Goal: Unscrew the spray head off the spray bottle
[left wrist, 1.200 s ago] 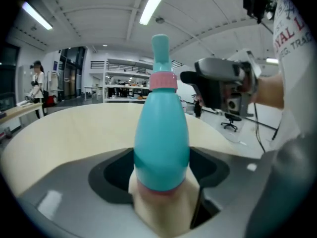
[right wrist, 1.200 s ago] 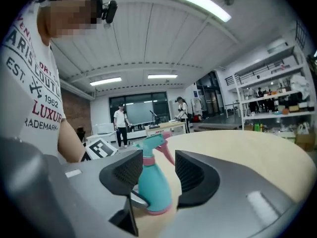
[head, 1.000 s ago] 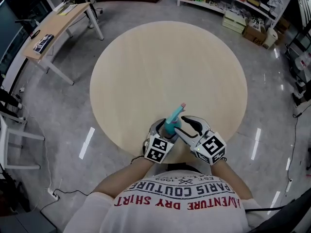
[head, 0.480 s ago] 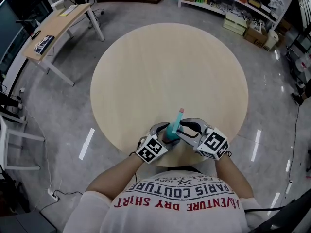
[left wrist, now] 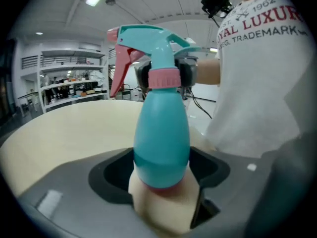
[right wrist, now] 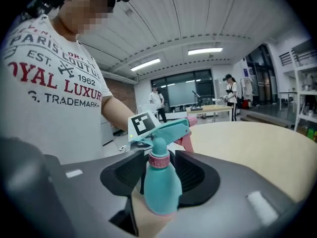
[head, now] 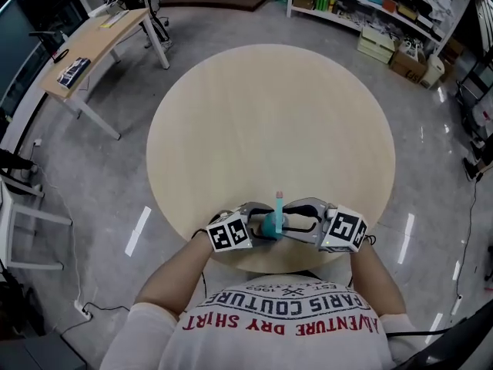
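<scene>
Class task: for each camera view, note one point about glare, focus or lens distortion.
Head view: bright glare streaks on the glossy floor; table evenly lit, matte. Left gripper view: spray bottle fairly sharp, near foreground soft, corners vignetted black. Right gripper view: wide-angle lens bows the lines of the ceiling.

Within the left claw [left wrist: 162, 171], of matt grey plastic with matt black pads [left wrist: 111, 175], the spray bottle [left wrist: 161, 128] was seen as smooth, glossy teal plastic; its spray head [left wrist: 148, 38] likewise. Beneath the claw, the surface [left wrist: 64, 128] was pale matt wood.
</scene>
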Demonstrator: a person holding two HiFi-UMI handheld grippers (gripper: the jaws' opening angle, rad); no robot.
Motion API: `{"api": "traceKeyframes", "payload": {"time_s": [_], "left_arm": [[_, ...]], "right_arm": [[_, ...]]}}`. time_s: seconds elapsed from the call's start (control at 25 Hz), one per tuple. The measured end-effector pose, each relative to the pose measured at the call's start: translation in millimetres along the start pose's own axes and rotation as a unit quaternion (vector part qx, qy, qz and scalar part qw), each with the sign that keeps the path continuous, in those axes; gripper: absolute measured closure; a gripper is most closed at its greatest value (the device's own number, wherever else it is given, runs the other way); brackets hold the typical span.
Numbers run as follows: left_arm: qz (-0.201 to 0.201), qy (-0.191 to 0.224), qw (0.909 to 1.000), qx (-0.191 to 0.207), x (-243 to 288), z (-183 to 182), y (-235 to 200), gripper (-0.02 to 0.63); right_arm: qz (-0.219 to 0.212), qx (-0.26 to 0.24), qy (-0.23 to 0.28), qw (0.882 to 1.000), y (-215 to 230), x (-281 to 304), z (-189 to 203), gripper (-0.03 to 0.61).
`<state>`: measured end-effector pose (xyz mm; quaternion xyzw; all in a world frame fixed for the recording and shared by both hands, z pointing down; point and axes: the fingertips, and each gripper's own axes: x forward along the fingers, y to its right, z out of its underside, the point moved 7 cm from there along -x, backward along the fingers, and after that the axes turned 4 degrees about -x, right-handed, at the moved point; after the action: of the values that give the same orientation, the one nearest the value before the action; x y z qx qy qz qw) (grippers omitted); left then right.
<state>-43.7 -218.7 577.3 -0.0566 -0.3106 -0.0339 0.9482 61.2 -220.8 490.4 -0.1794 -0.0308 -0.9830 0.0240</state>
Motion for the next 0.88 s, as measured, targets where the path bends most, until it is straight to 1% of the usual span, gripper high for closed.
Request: {"api": "traceKeyframes", "payload": {"time_s": [0.04,0.08,0.12,0.2,0.28,0.36,0.4,0.44,0.52,0.56,0.6,0.64,0.68,0.76,0.8,0.88], "left_arm": [[-0.026,0.01,0.9993,-0.026,-0.6,1.4,-0.3,0.268],[-0.057,0.019,0.9967,-0.055,-0.7,2.7,-0.3,0.268],[-0.09,0.027,0.9921,-0.083,-0.2,3.4,0.0,0.267],[-0.154,0.039,0.9792,-0.126,2.7,3.5,2.7,0.268],[-0.202,0.044,0.9662,-0.154,7.9,1.8,6.6,0.267],[-0.233,0.046,0.9558,-0.173,13.6,-3.5,10.2,0.268],[-0.243,0.046,0.9519,-0.181,16.1,-6.0,12.1,0.267],[-0.25,0.045,0.9492,-0.185,18.0,-7.7,14.0,0.267],[-0.256,0.044,0.9476,-0.187,18.4,-7.7,17.4,0.268],[-0.253,0.044,0.9492,-0.182,16.7,-6.5,18.7,0.268],[-0.245,0.044,0.9529,-0.173,14.1,-4.3,20.2,0.267],[-0.231,0.042,0.959,-0.158,11.4,-1.0,22.6,0.268],[-0.211,0.04,0.967,-0.138,8.6,3.0,25.7,0.268],[-0.157,0.036,0.9828,-0.091,1.5,10.3,32.5,0.268],[-0.132,0.036,0.9881,-0.071,-2.6,12.2,35.4,0.268],[-0.101,0.037,0.9929,-0.051,-9.6,15.7,38.8,0.268]], "right_arm": [[0.024,0.005,0.013,1.0,-1.8,-0.7,0.1,0.363],[0.05,0.012,0.025,0.998,-3.4,-1.2,0.5,0.346],[0.078,0.019,0.034,0.996,-4.9,-0.7,1.1,0.322],[0.137,0.029,0.037,0.989,-6.5,3.5,3.4,0.321],[0.193,0.042,0.037,0.98,-5.6,8.1,4.8,0.328],[0.232,0.065,0.047,0.969,-4.5,9.1,4.9,0.399],[0.246,0.074,0.049,0.965,-4.9,8.6,5.7,0.405],[0.257,0.077,0.048,0.962,-5.9,8.0,6.9,0.427],[0.269,0.073,0.042,0.959,-9.2,9.0,8.6,0.433],[0.266,0.068,0.04,0.961,-11.0,10.6,8.5,0.434],[0.255,0.062,0.038,0.964,-13.2,12.1,8.1,0.434],[0.234,0.056,0.033,0.97,-15.8,13.2,7.8,0.436],[0.204,0.05,0.027,0.977,-19.0,13.8,7.4,0.436],[0.134,0.036,0.015,0.99,-26.4,14.4,4.1,0.436],[0.104,0.03,0.012,0.994,-29.9,14.4,0.7,0.436],[0.068,0.028,0.015,0.997,-34.8,14.1,-6.3,0.437]]}}
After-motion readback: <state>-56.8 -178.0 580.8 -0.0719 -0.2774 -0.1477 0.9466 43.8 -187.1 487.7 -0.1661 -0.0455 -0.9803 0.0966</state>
